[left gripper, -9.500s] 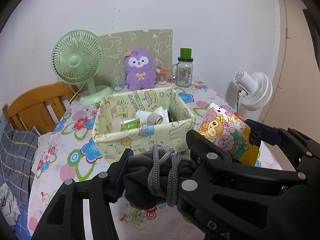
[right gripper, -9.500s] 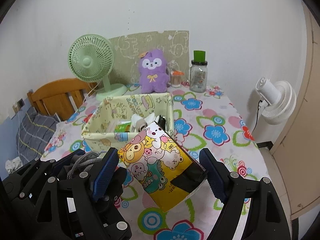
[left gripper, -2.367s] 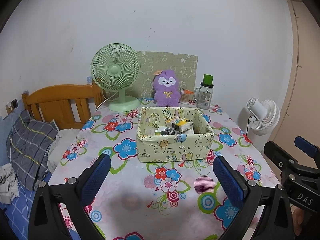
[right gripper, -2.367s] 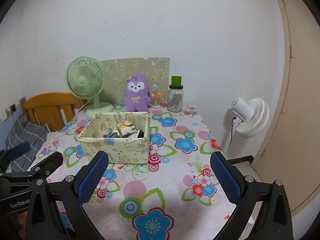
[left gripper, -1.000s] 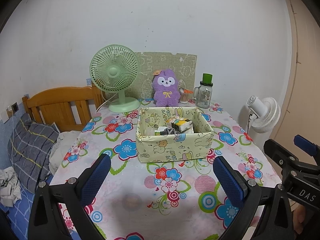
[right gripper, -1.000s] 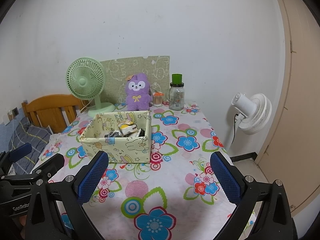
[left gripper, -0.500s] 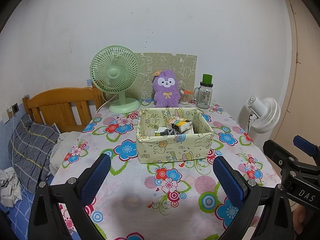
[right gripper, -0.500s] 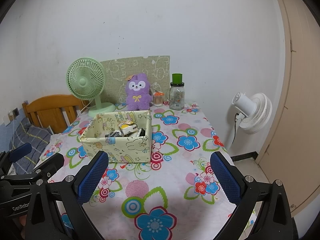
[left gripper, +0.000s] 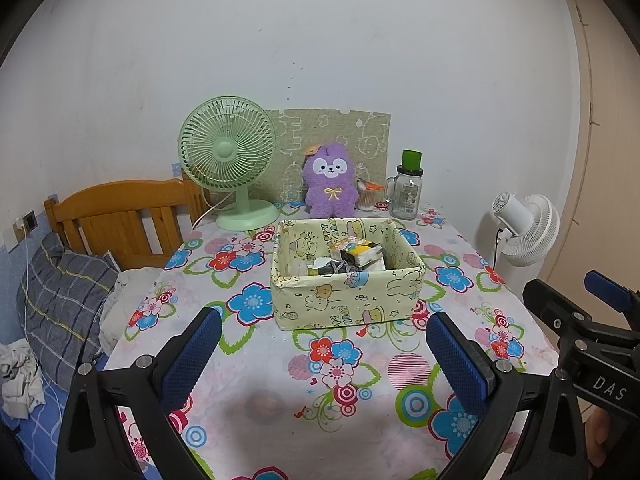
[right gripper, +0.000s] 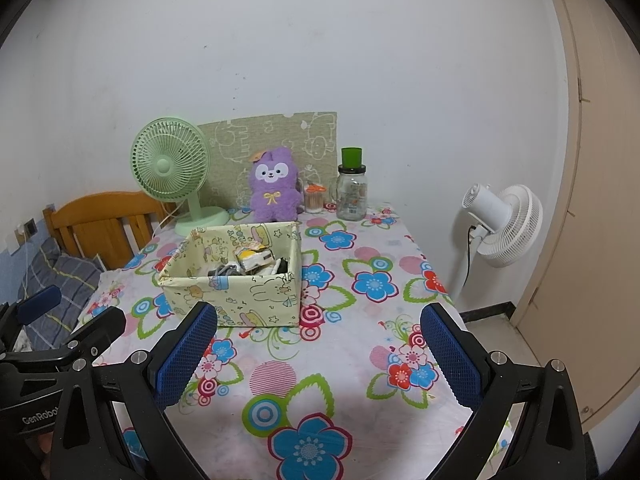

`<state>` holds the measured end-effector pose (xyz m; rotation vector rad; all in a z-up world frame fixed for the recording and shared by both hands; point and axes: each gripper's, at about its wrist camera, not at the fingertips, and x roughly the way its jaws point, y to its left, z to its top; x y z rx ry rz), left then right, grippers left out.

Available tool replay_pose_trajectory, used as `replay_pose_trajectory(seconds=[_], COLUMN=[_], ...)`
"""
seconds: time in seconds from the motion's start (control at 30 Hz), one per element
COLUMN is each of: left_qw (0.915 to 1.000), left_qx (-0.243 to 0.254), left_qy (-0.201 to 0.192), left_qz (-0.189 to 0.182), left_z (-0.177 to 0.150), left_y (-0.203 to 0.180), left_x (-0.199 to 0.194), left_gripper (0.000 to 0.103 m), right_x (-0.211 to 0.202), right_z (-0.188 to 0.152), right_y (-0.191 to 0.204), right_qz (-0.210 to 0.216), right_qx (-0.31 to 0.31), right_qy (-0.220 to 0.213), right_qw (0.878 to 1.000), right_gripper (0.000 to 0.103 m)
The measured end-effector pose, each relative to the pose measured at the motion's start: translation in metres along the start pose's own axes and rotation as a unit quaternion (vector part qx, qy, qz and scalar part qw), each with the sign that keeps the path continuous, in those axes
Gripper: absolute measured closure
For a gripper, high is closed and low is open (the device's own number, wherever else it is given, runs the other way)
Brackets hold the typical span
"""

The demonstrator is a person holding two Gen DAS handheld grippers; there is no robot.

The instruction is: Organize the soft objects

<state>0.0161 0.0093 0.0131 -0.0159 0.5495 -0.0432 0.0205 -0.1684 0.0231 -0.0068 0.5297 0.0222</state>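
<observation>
A pale yellow cartoon-print fabric box (left gripper: 348,300) (right gripper: 236,292) stands on the flowered table. Inside lie a yellow cartoon pouch (left gripper: 360,252) (right gripper: 254,258), a grey corded bundle (left gripper: 338,267) (right gripper: 224,269) and other small soft items. A purple plush toy (left gripper: 330,186) (right gripper: 276,188) sits upright at the back by the wall. My left gripper (left gripper: 324,354) hangs open over the table's near edge, well short of the box, with nothing between its blue pads. My right gripper (right gripper: 318,346) is open too, empty, to the right of the box.
A green desk fan (left gripper: 228,160) (right gripper: 172,168), a green-lidded glass jar (left gripper: 409,188) (right gripper: 352,186) and a small cup of sticks (right gripper: 315,199) line the back. A wooden bed headboard (left gripper: 120,216) and pillow (left gripper: 60,300) sit left. A white floor fan (right gripper: 504,224) stands right.
Across the last second both grippers stay open and empty and barely shift. Much earlier, the left gripper held the grey corded bundle and the yellow pouch sat between the right gripper's fingers; both now lie in the box.
</observation>
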Motion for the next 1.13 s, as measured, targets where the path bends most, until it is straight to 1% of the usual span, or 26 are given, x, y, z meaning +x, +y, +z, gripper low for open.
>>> replay_pose_trajectory(seconds=[1.13], left_qw=[1.0000], left_qx=[0.002], left_qy=[-0.001], left_qz=[0.003], left_z=[-0.0005], left_y=[-0.0019], left_x=[-0.0006], left_gripper=[0.000], right_x=[-0.0007], right_z=[-0.0018], right_y=[-0.0015], right_qz=[0.003], right_qx=[0.003], right_qy=[0.002], right_qw=[1.000], right_gripper=[0.000])
